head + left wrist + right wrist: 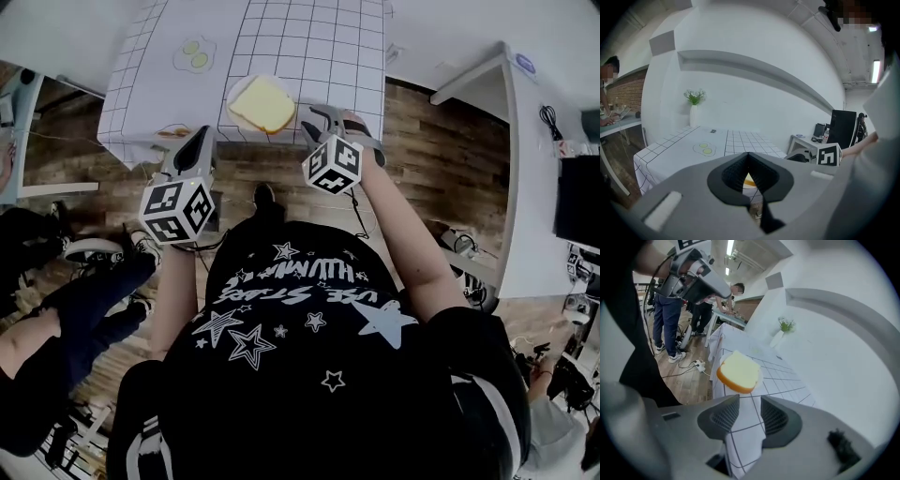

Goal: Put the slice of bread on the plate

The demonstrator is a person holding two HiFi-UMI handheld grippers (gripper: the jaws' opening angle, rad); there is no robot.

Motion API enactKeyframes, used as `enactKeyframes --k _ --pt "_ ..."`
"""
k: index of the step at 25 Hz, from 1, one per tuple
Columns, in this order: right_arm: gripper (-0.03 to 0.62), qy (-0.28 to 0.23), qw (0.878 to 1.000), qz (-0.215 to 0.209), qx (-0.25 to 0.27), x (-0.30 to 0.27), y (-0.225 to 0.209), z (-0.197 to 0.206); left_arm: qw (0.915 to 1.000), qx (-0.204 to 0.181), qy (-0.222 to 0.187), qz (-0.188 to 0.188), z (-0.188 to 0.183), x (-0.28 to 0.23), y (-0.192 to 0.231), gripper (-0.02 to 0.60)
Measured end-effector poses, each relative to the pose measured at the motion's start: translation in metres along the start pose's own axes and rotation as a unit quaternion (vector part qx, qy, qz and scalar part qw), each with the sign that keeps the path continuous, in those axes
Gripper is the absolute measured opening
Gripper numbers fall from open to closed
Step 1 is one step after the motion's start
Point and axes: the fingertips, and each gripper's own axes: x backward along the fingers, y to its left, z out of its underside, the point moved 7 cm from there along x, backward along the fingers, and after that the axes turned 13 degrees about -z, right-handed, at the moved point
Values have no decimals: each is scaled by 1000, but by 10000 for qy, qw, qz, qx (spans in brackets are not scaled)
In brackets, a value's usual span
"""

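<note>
On the white plate [232, 92] at the near edge of the grid-patterned table [309, 42], your slice of bread [263, 103] lies flat, pale yellow with a golden-brown crust. Your right gripper [745, 416] is just beside it, jaws apart and empty; your left gripper [749, 174] has its jaws together on nothing.

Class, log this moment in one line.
yellow brown-crusted bread slice: on round white plate | left gripper: shut, empty | right gripper: open, empty
</note>
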Motion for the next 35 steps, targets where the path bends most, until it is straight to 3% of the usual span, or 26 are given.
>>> enactKeyframes --k 3,7,11,19,25,31,35 --pt "141 -343 9992 145 -124 22 4 2 10000 -36 -63 46 -2 7 -10 9" --pt "49 -881 9945 394 -414 55 13 8 9999 -83 -45 58 6 21 -27 8" --pt "18 -1245 9889 451 -680 79 25 18 9999 -44 99 72 25 40 -44 8" --pt "14 -1462 9803 458 -1243 105 50 42 9999 -5 142 -17 46 73 -58 8" --pt "14 -2020 9679 400 -1443 133 70 43 9998 75 108 152 64 93 -60 8" --pt "14 -1843 9723 409 -1379 153 113 24 9996 173 -94 206 77 144 -48 8" --pt "14 -1889 9759 267 -1061 168 156 -4 9997 171 -139 114 93 194 -28 9"
